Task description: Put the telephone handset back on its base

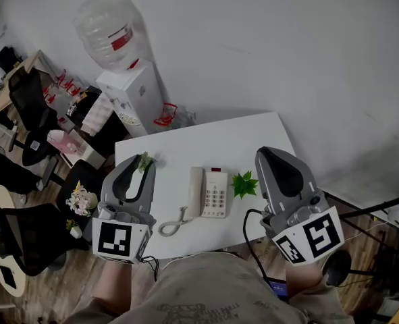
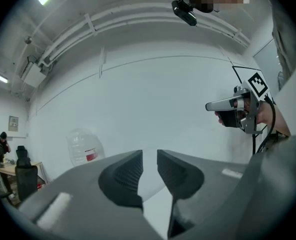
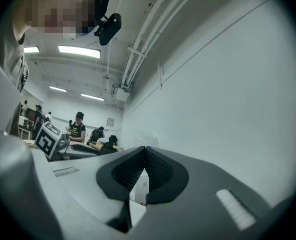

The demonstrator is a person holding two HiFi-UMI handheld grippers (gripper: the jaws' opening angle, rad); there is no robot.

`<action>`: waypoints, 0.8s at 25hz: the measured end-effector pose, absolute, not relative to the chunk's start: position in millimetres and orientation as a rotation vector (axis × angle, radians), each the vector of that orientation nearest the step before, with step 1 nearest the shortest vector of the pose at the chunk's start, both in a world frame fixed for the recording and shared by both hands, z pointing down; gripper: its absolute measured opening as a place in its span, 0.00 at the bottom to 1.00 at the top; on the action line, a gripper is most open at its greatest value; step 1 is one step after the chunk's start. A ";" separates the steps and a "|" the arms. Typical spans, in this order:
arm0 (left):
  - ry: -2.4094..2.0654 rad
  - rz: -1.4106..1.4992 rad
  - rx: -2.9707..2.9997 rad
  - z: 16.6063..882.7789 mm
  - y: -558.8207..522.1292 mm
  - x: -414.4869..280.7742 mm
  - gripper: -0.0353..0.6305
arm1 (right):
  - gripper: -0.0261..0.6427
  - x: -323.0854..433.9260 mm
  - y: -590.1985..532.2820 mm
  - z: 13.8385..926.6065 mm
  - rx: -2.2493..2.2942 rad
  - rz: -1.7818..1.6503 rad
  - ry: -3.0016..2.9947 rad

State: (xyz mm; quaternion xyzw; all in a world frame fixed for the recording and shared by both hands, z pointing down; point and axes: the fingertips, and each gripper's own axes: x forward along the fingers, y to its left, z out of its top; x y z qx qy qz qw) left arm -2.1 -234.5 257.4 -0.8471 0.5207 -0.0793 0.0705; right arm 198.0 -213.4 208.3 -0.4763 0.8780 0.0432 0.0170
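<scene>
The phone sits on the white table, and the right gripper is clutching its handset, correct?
No. The right gripper holds nothing; the right gripper view shows its fingers shut on air. The handset lies on the phone on the table.

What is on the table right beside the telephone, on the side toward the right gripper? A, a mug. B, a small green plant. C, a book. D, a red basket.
B: the head view shows a small green plant on the white table beside the telephone, on the side of the right gripper.
</scene>
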 end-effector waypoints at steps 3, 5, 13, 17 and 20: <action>1.565 -0.255 -2.552 266.8 -231.3 -2.5 0.12 | 0.08 198.1 -206.7 220.5 -1.506 0.106 2.739; 1.559 -0.261 -2.566 273.0 -228.9 -1.9 0.11 | 0.08 198.0 -203.2 232.5 -1.515 0.075 2.753; 1.539 -0.354 -2.661 321.5 -214.4 -1.8 0.06 | 0.08 194.4 -188.1 284.1 -1.525 -0.021 2.846; 1.536 -0.406 -2.694 346.5 -213.1 -0.1 0.06 | 0.08 189.8 -185.1 314.2 -1.542 -0.112 2.882; 1.544 -0.450 -2.692 355.7 -210.7 -2.3 0.06 | 0.08 191.8 -189.2 327.2 -1.569 -0.130 2.896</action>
